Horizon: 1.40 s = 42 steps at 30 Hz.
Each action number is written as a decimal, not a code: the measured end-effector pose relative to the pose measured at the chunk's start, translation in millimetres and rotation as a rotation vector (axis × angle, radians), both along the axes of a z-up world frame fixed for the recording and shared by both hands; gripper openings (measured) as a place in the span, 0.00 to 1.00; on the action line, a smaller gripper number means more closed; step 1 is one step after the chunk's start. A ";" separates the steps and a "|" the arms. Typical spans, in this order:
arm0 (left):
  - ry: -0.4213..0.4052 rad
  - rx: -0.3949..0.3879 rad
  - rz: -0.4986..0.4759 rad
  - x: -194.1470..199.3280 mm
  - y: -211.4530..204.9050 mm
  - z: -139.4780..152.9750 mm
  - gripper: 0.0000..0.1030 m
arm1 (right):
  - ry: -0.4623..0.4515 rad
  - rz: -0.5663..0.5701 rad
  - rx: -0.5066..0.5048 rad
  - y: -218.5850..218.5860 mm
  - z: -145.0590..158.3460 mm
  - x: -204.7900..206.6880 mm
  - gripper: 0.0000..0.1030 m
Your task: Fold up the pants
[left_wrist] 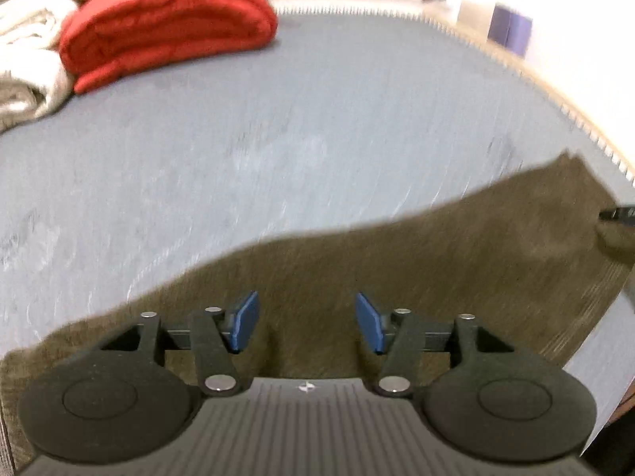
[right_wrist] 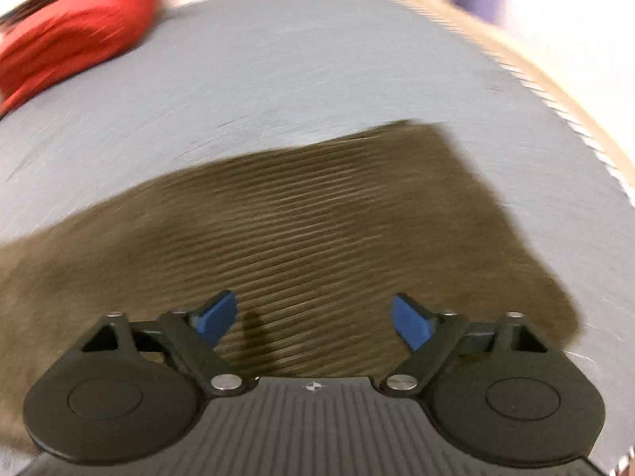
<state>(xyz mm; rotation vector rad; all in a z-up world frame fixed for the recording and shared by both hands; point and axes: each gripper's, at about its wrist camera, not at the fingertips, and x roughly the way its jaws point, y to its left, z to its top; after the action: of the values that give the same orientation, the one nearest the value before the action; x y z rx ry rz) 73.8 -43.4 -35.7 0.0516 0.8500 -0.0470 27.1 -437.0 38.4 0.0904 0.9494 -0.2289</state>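
Brown ribbed pants (left_wrist: 397, 269) lie flat on a grey cloth-covered surface (left_wrist: 278, 119). In the left wrist view my left gripper (left_wrist: 307, 321) hangs over the pants, open, with nothing between its blue pads (left_wrist: 246, 321). The tip of the other gripper (left_wrist: 619, 214) shows at the right edge, over the pants' far end. In the right wrist view the pants (right_wrist: 317, 218) stretch from the left edge to a squared end at the right. My right gripper (right_wrist: 313, 317) stands wide open above them, its blue pads (right_wrist: 408, 321) apart and holding nothing. Both pictures are motion-blurred.
A folded red blanket (left_wrist: 166, 20) lies at the far left of the grey surface, also blurred in the right wrist view (right_wrist: 75, 31). A cream blanket (left_wrist: 27, 59) sits beside it. The surface's fringed edge (left_wrist: 555, 107) curves along the right. A purple box (left_wrist: 510, 29) stands beyond it.
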 end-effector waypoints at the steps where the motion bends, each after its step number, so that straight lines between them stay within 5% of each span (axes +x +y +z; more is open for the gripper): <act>1: -0.028 -0.003 -0.004 -1.4 -2.5 4.4 0.60 | -0.007 -0.049 -0.012 -11.2 0.6 -0.3 0.88; 5: -0.102 0.021 -0.027 -5.7 -16.2 9.3 0.60 | -0.008 -0.165 -0.038 -36.5 -13.3 -0.3 0.88; 13: -0.082 0.025 -0.022 5.9 -25.1 0.1 0.60 | -0.069 -0.317 -0.041 -69.8 -11.1 -21.0 0.88; 20: -0.078 0.027 -0.050 8.5 -33.1 -4.8 0.64 | -0.150 -0.497 0.321 -139.3 -25.9 -53.9 0.89; 22: -0.081 0.028 -0.055 9.4 -34.3 -5.1 0.64 | -0.130 -0.478 0.403 -142.8 -36.1 -53.3 0.90; 25: -0.083 0.026 -0.055 11.2 -34.7 -5.4 0.64 | -0.131 -0.406 0.364 -129.5 -34.5 -50.4 0.88; 32: -0.083 0.029 -0.051 11.1 -32.6 -5.9 0.64 | -0.113 -0.332 0.274 -105.6 -23.9 -47.1 0.32; 36: -0.092 0.025 -0.034 8.8 -27.3 -4.1 0.64 | -0.186 -0.338 0.285 -93.9 -4.7 -51.5 0.27; 38: -0.096 0.022 -0.020 8.5 -21.7 -2.7 0.64 | -0.252 -0.262 0.248 -72.1 16.2 -49.6 0.26; 42: -0.098 0.016 0.023 9.7 -7.5 -2.0 0.64 | -0.375 0.122 0.205 37.9 62.5 -47.0 0.25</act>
<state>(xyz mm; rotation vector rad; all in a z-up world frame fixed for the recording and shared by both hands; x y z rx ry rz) 83.5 -50.9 -37.7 0.0592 0.7527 -0.0160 -19.9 -399.1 100.9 0.2545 0.5997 0.0011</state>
